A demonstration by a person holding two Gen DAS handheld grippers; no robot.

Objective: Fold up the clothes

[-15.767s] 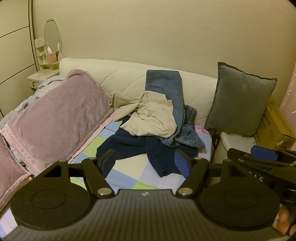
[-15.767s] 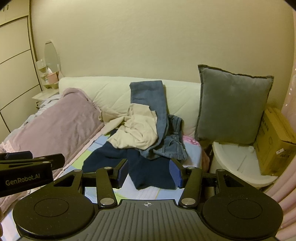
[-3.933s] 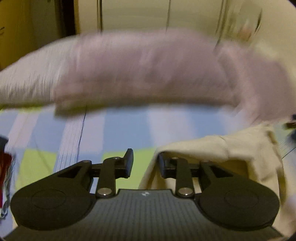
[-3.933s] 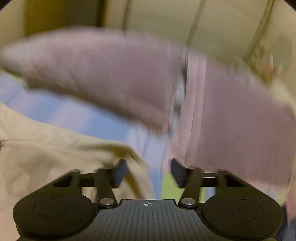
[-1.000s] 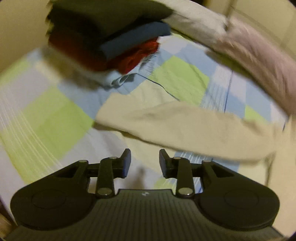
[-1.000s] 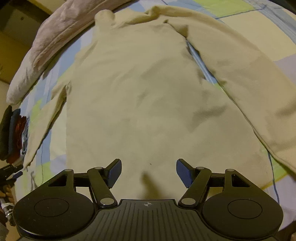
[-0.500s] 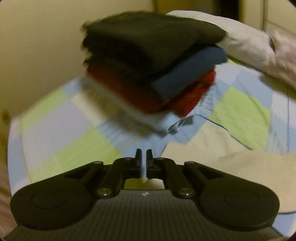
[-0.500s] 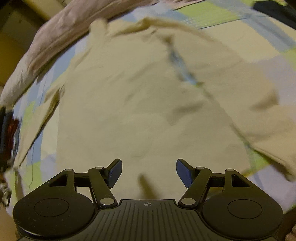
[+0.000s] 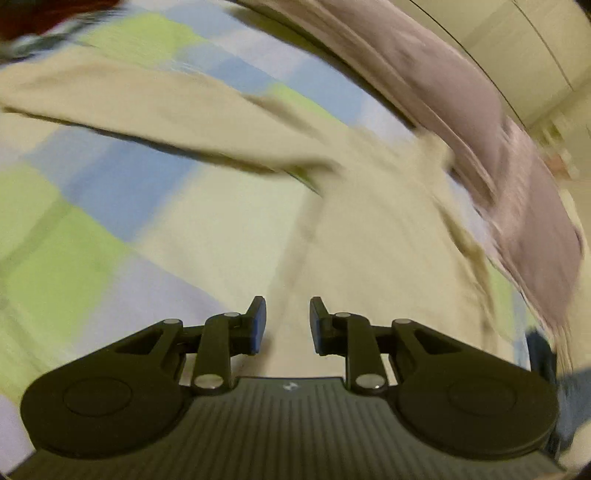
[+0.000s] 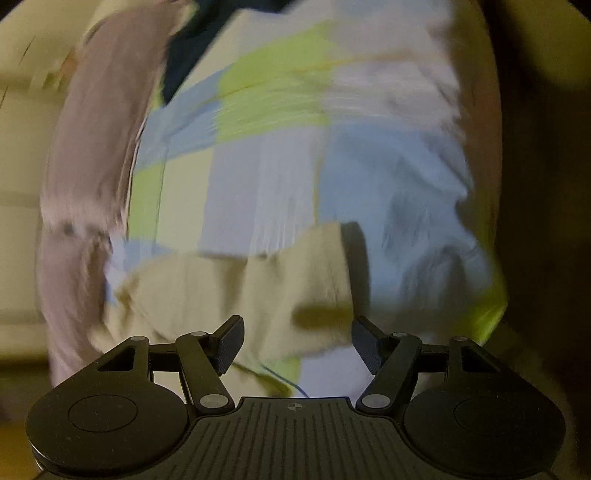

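One cream top (image 9: 369, 236) lies spread on one checked bedsheet (image 9: 55, 266) of green, blue and pale squares, and two grippers are in use, one per view. One mauve blanket (image 9: 461, 110) runs along the upper right of the left wrist view and shows again down the left side of the right wrist view.

Both views are smeared by motion, so seams, cuffs and collar cannot be made out. In the left wrist view a dark red patch (image 9: 37, 14) sits cut off at the upper left corner, too blurred to identify, and a dark blue shape at the right edge is likewise unclear. In the right wrist view a navy patch (image 10: 199, 37) at the top centre is cut off by the frame, and the right side falls into dark shadow.

The left gripper (image 9: 287, 325) hovers with its jaws a moderate gap apart and nothing between them; the top's body fills the centre and right of the frame directly ahead of the fingertips, with one sleeve stretching away to the upper left. The right gripper (image 10: 297, 343) has its jaws spread wide and holds nothing; a folded-over part of the top lies in the lower centre, just ahead of and between the fingertips, the bare sheet beyond it.
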